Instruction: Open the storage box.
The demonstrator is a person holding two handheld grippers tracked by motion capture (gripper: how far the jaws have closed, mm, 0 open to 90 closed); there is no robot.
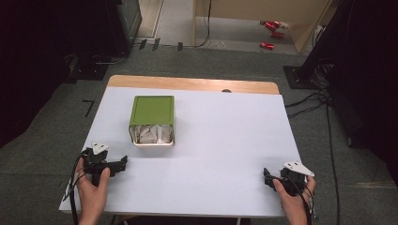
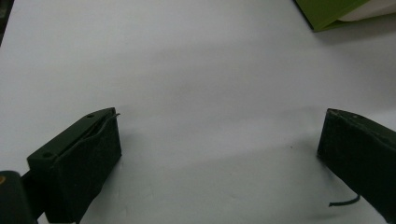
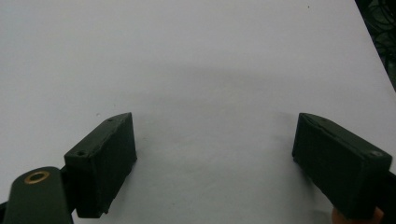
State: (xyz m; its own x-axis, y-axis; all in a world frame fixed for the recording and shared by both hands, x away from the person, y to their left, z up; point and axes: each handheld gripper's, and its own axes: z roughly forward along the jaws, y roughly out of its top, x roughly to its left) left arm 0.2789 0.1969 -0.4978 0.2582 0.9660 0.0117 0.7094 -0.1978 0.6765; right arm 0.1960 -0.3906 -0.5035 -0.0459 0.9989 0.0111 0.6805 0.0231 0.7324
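- The left gripper [image 1: 123, 162] sits low over the table [image 1: 220, 154] near its front-left corner, close to both the left edge and the front edge, held by the left hand [image 1: 92, 187].
- In the left gripper view its jaws stand wide apart with only bare white tabletop between them; they hold nothing.
- The box [image 1: 152, 120], green on top and lying on its side, rests on the left half of the table, beyond the left gripper and a little to its right, well apart from it. Its open side faces the person and shows white contents [image 1: 151, 134] inside.
- A corner of the box [image 2: 327, 11] shows at the top right of the left gripper view, with clear tabletop between it and the jaws.
- The box stands clear of the far wooden edge [image 1: 192, 83] and of the left edge.
- From the box rightward the white top is bare through the middle and across the right half.
- The right gripper [image 1: 266, 178] is near the front-right corner, close to the front edge and near the right edge, held by the right hand [image 1: 293, 204].
- In the right gripper view its jaws are spread wide over bare tabletop and grip nothing; the table's right edge [image 3: 373, 51] runs down the upper right of that view.
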